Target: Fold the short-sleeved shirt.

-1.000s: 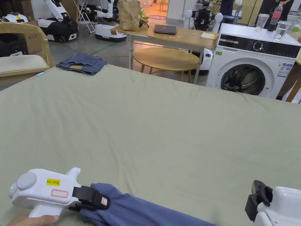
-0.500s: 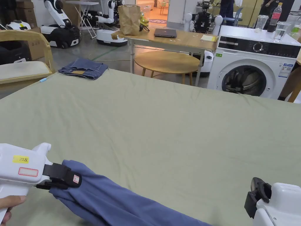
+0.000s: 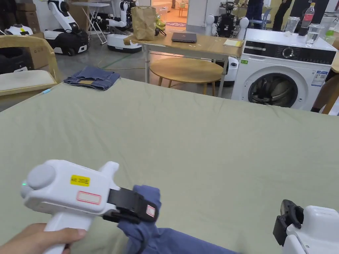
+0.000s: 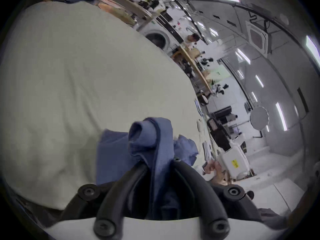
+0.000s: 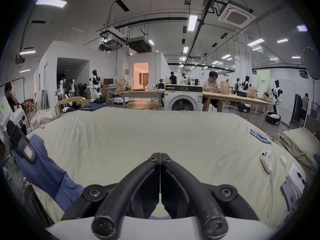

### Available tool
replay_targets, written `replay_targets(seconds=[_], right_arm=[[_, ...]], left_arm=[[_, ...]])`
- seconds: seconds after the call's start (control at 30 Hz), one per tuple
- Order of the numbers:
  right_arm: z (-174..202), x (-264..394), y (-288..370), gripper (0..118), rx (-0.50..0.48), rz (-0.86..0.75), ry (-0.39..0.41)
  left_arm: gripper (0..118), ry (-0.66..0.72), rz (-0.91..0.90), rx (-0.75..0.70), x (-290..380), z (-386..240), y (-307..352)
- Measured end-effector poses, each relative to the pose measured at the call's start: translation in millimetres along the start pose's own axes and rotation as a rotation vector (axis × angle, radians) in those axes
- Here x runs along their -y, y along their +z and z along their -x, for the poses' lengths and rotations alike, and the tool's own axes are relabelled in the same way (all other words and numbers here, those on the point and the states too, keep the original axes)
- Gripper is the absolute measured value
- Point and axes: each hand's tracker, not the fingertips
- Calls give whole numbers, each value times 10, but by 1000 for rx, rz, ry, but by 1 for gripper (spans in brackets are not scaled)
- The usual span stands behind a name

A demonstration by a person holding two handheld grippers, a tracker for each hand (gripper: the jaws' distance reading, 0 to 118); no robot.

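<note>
- The bed (image 3: pixel 198 142), under a pale green sheet, spans the head view from 9 to 3 o'clock.
- A white washing machine (image 3: pixel 284 76) stands past the bed's far edge at 1 o'clock, with a round wooden table (image 3: pixel 187 66) beside it at 12 o'clock.
- The blue short-sleeved shirt (image 3: pixel 172 239) lies along the bed's near edge at 6 o'clock in the head view, one end bunched and lifted off the sheet.
- The left gripper (image 3: pixel 145 210) at 7 o'clock has both jaws clamped on that bunched end; in the left gripper view the fabric (image 4: pixel 155 148) stands up between the closed jaws.
- The right gripper (image 5: pixel 160 157) has its jaws pressed together with no cloth visible between the tips; it sits at 4 o'clock in the head view (image 3: pixel 289 218), apart from the shirt's lifted end.
- Folded jeans (image 3: pixel 92 77) rest on the bed's far corner at 10 o'clock.
- A white handheld controller (image 5: pixel 266 162) lies on the sheet at 3 o'clock in the right gripper view.
</note>
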Motion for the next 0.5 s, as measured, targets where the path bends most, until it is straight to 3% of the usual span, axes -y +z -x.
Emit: replay_targets(seconds=[0.3,0.4,0.5], right_arm=[[-164,77,26,0,31,22,-5],[-217,98,31,0,40,29,-14],[-263,118,41,0,48,34,-14]], left_arm=[[7,18,225,-167,135,-9,-1486],[7,14,234,-266,196,67,-1743],[7,1,201,-264,235,15,-1742]])
